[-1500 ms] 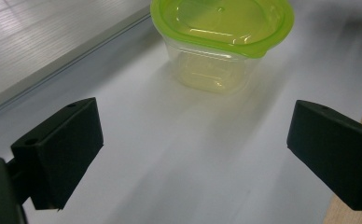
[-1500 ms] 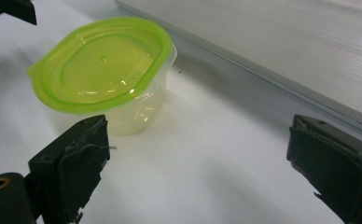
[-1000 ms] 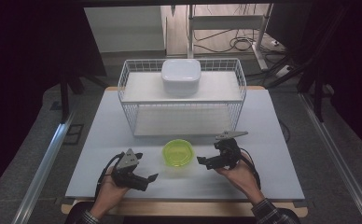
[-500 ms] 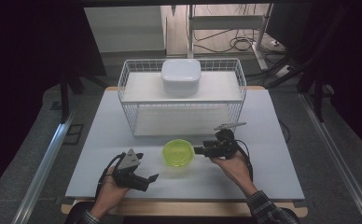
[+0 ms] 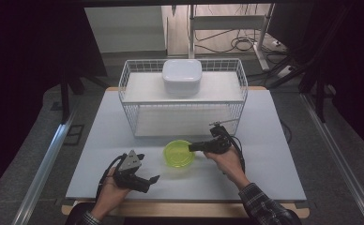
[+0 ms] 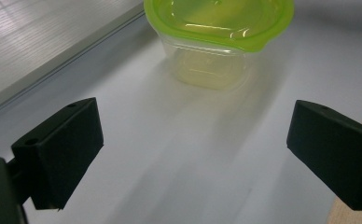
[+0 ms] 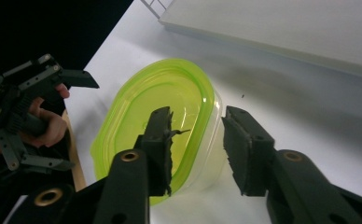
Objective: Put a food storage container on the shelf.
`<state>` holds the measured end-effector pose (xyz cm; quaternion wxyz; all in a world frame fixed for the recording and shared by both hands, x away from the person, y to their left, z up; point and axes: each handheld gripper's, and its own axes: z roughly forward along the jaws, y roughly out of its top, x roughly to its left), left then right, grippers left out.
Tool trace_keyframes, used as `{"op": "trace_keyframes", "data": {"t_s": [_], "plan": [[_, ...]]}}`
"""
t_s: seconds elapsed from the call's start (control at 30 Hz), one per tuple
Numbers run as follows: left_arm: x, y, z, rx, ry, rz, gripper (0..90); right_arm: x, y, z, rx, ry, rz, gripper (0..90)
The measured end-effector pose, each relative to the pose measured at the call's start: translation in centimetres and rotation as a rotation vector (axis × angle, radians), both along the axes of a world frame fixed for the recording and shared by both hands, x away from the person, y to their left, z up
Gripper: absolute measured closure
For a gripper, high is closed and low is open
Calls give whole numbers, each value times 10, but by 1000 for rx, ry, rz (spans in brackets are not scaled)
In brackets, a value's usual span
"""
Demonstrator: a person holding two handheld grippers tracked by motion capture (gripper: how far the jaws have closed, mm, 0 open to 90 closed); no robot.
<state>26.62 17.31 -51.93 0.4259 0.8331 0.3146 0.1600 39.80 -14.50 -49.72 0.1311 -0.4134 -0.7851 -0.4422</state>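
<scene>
Your right gripper [image 5: 195,146] straddles the right rim of the tub [image 5: 179,153], one jaw over the green lid, one outside the wall; its jaws have just been closing but do not yet pinch. Your left gripper [image 5: 148,179], wide open, sits near-left. White table [image 5: 274,140], basket [image 5: 236,93] beyond, dark room.
</scene>
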Motion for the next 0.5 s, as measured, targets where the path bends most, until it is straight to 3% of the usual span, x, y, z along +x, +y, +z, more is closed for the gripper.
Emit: {"op": "trace_keyframes", "data": {"t_s": [0.1,0.33,0.5], "plan": [[0,0,0,2,-3,-3,34,2,1,-4,3,34,-3,682],[0,-1,0,5,-1,-6,34,5,-1,-10,73,143,5,804],[0,-1,0,7,-1,-7,34,3,0,-7,59,139,15,813]]}}
